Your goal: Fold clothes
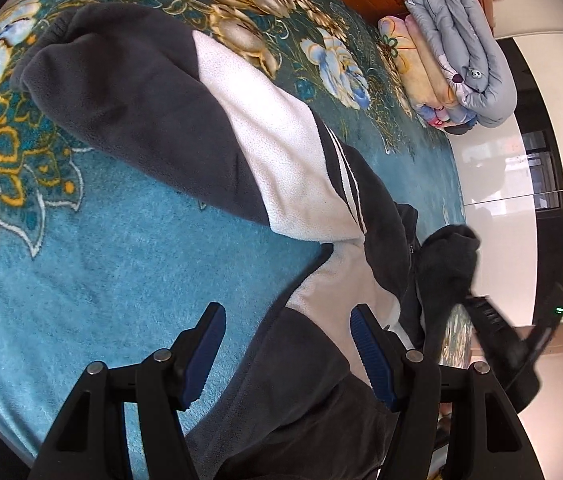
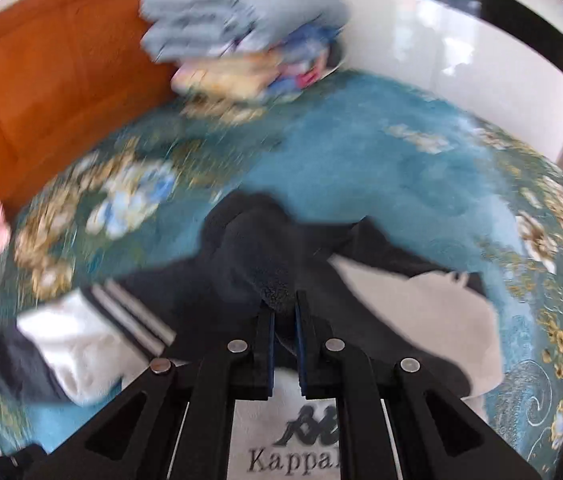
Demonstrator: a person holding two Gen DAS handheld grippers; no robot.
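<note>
Spread across a teal floral bed: grey-and-white fleece jacket. Left hand-held gripper apart over its hem; right hand-held gripper clamped on dark fleece.

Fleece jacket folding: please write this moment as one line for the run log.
step: folding | fleece jacket: on bed blanket | left gripper: open over jacket | right gripper: shut on dark jacket fabric

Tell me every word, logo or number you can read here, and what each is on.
"Kappa", with a logo of seated figures above it: printed in dark letters on the white part of the jacket, seen between the arms of the right hand-held gripper.
Nothing else carries readable text in either view.
</note>
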